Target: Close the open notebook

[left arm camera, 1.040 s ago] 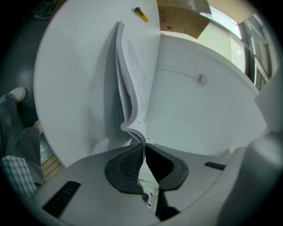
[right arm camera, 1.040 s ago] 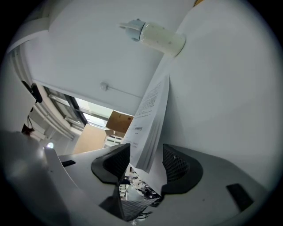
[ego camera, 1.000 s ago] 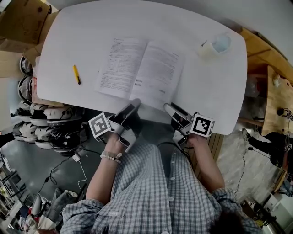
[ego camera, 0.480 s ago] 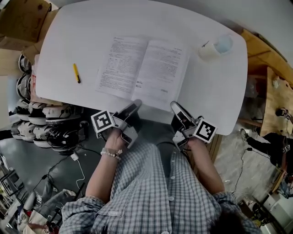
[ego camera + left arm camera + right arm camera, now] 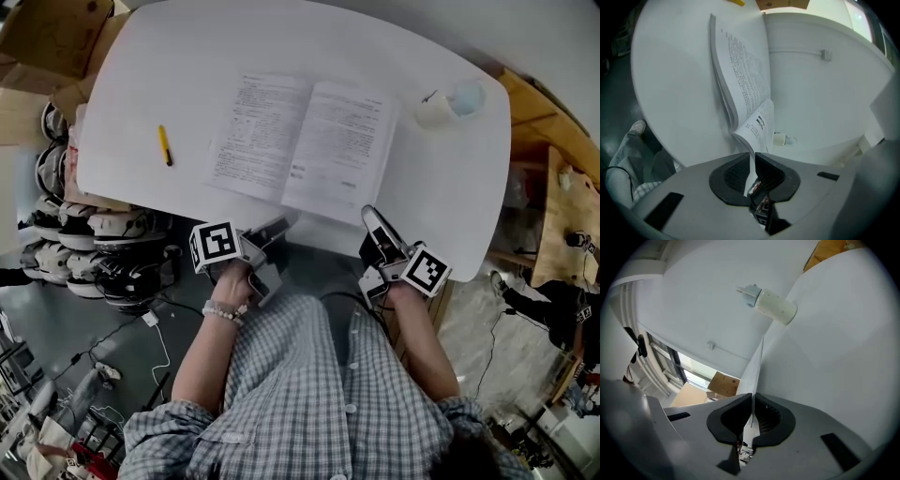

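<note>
White rounded table [image 5: 450, 187], cluttered room around it. Notebook [image 5: 300, 136] lies open, mid-table toward the near edge, both halves flat, text up. Not closed yet.

Progress: grip stage only. Left gripper [image 5: 275, 229] sits at the near edge by the bottom of the spine. In the left gripper view its pads are pinched on a curled sheet. Right gripper [image 5: 371, 215] is at the near right corner of the right-hand half, jaws clamped on a thin sheet that stands edge-on between the pads. Looks like a sheet or a few pages, can't tell how many, or whether the cover is incl.

Left to do, my read: swing the right half over onto the left, press flat, let go. If only 1 sheet is held, that turns a page and doesn't close the book.

Around: yellow pen [image 5: 163, 145] on the table, well left of the notebook, clear of the fold. Small white container [image 5: 441, 108] at the far right, apart from the book. Cardboard boxes [image 5: 37, 42] beyond the far left corner, wooden bench [image 5: 562, 197] at the right. Nothing lies on the pages, so no blockers on the closing path.
</note>
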Available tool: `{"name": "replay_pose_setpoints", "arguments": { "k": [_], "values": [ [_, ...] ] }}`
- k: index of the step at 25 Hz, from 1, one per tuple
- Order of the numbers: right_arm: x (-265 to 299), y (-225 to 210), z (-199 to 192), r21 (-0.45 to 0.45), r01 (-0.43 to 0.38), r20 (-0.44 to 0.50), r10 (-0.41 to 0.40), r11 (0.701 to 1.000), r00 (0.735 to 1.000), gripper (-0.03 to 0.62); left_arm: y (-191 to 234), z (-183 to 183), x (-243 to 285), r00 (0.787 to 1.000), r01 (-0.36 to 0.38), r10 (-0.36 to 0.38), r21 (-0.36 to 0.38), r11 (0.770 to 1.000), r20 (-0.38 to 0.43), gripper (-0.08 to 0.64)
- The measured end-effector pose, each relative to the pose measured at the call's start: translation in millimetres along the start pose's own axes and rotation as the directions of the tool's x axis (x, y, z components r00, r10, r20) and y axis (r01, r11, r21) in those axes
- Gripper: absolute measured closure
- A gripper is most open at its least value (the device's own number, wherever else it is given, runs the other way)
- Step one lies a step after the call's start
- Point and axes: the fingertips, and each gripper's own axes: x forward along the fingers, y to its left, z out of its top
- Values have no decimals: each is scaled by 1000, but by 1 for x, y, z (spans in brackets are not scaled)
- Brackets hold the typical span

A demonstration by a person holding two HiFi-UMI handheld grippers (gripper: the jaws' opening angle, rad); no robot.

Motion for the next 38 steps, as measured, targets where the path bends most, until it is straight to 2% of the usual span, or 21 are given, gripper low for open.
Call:
{"name": "replay_pose_setpoints", "arguments": {
  "k": [4,8,11,14,18,26,28,31,38],
  "values": [
    [2,1,6,-15,5,5,-5,1000,1000,560,-8,9,-17,998,8,-12,64,998,54,529],
    [2,10,11,-28,-4,18,4,1000,1000,560,-29,25,-37,990,6,-34,208,978,134,540],
    [4,21,14,-46,-25,21,26,999,999,560,-46,35,-52,984,-31,-32,348,937,176,549],
    [7,36,14,-68,-47,19,49,997,999,560,-67,45,-66,971,-40,-72,448,893,229,552],
    [13,61,14,-117,-92,0,93,989,996,560,-88,54,-83,954,-69,-101,533,843,282,552],
    [39,109,8,-193,-186,-74,174,963,982,560,-114,51,-108,951,-166,-68,683,712,302,552],
    [47,113,4,-186,-193,-93,179,963,980,560,-118,51,-114,947,-181,-71,702,689,314,552],
    [60,124,-3,-187,-216,-123,195,958,973,560,-124,51,-125,939,-185,-93,711,679,332,552],
    [94,145,-20,-221,-262,-195,221,939,956,560,-129,58,-159,908,-213,-122,693,689,400,552]
  ]
}}
